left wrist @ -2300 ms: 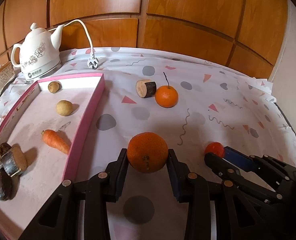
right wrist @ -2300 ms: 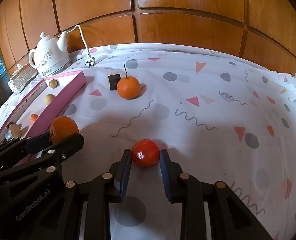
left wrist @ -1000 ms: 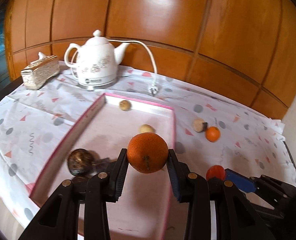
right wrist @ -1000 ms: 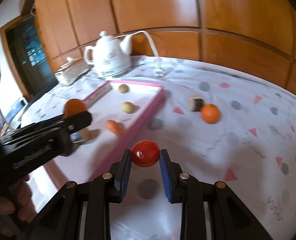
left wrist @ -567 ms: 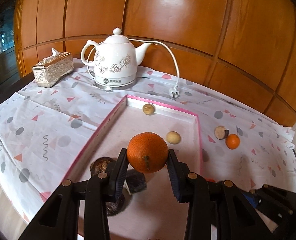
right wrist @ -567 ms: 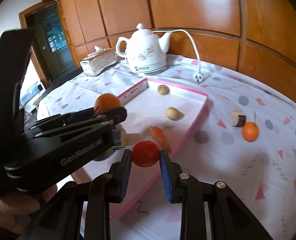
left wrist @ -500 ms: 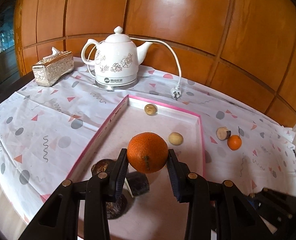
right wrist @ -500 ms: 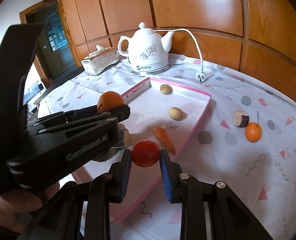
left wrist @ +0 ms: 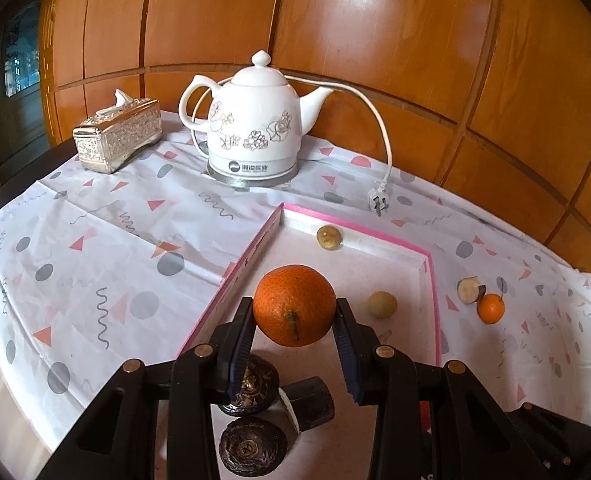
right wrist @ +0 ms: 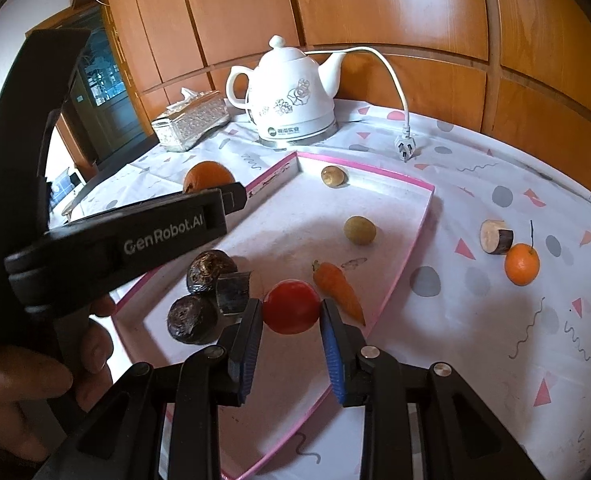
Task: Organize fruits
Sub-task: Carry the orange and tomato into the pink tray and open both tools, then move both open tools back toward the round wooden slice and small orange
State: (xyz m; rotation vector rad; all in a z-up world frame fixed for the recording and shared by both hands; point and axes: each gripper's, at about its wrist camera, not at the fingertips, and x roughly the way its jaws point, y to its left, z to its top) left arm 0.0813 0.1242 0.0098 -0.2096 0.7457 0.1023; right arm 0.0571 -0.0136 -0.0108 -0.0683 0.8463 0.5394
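Observation:
My left gripper [left wrist: 294,316] is shut on a big orange [left wrist: 294,304] and holds it above the pink-rimmed tray [left wrist: 359,233]. The same orange [right wrist: 207,176] shows in the right wrist view, over the tray's left rim. My right gripper [right wrist: 291,314] is shut on a red tomato [right wrist: 291,306] above the tray's near part [right wrist: 419,220]. In the tray lie a carrot [right wrist: 337,288], two small brownish fruits [right wrist: 359,230] [right wrist: 333,176], dark round fruits [right wrist: 209,270] and a dark log piece [right wrist: 233,292].
A small orange [right wrist: 521,263] and a cut wood piece [right wrist: 495,237] lie on the patterned cloth right of the tray. A white kettle [left wrist: 257,128] with its cord and plug [left wrist: 377,204] and a silver tissue box [left wrist: 119,134] stand behind the tray.
Both grippers lifted their fruits off the cloth and carried them left, over the tray. The views now look toward the kettle.

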